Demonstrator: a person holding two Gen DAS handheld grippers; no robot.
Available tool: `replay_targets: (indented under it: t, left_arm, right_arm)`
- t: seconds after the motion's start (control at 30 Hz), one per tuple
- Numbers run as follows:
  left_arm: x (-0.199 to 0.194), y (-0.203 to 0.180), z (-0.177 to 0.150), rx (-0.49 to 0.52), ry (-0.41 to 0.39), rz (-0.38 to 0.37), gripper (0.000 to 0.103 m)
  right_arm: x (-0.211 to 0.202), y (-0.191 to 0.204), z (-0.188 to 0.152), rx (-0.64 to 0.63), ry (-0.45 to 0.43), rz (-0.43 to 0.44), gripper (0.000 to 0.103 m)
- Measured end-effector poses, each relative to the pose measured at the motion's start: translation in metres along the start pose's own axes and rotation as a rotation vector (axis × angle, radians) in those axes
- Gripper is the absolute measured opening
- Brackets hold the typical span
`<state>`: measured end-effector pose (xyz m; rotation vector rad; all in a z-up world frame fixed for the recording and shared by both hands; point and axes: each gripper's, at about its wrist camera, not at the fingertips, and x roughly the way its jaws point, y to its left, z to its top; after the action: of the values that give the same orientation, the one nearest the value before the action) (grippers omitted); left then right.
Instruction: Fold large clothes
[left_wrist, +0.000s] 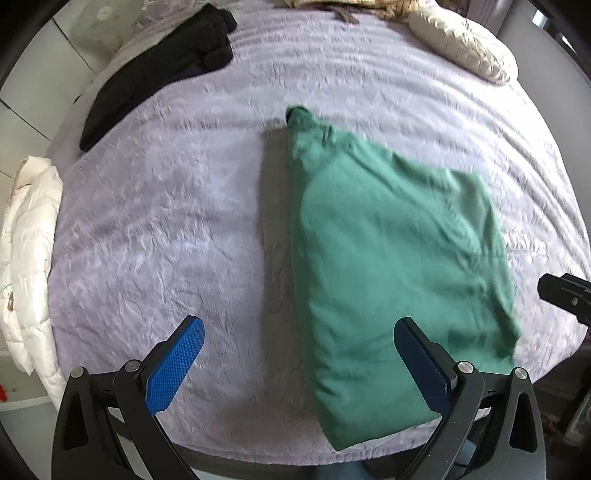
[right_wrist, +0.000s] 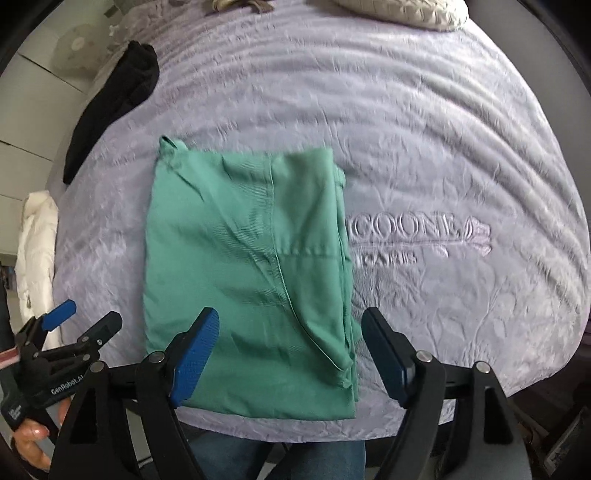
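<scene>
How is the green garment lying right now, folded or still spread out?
Folded. The green garment lies as a compact rectangle on the lilac bedspread, with stacked layer edges showing along its right side. Neither gripper holds it.

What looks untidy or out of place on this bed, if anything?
The green garment lies folded, but a bunched end pokes out past its far corner and the right-side layers are uneven. A white puffy jacket hangs off the bed's left edge.
</scene>
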<state>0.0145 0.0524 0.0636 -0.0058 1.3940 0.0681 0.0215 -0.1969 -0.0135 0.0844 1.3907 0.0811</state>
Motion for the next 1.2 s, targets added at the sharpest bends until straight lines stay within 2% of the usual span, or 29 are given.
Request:
replay_targets:
  t: [0.13,0.2,0.23,0.6,1.2]
  left_arm:
    - [-0.011,0.001,0.003,-0.019,-0.023,-0.007,0.103]
    - [-0.015,0.000,0.003,-0.025,-0.032,-0.002,0.103]
    - [-0.016,0.000,0.003,-0.027,-0.036,-0.001,0.103]
    - [-0.020,-0.007,-0.002,-0.014,-0.039,0.007,0.103]
    - [-0.024,-0.013,-0.002,-0.002,-0.054,0.029,0.103]
  right_arm:
    - [-0.011,0.007,0.001,-0.015,-0.031,-0.021,0.087]
    - [-0.014,0.010,0.001,-0.018,-0.042,-0.040,0.094]
    - [-0.015,0.010,0.000,-0.016,-0.048,-0.051,0.103]
    - [-0.017,0.011,-0.004,-0.018,-0.043,-0.121,0.103]
    - [-0.018,0.010,-0.005,-0.010,-0.042,-0.143,0.103]
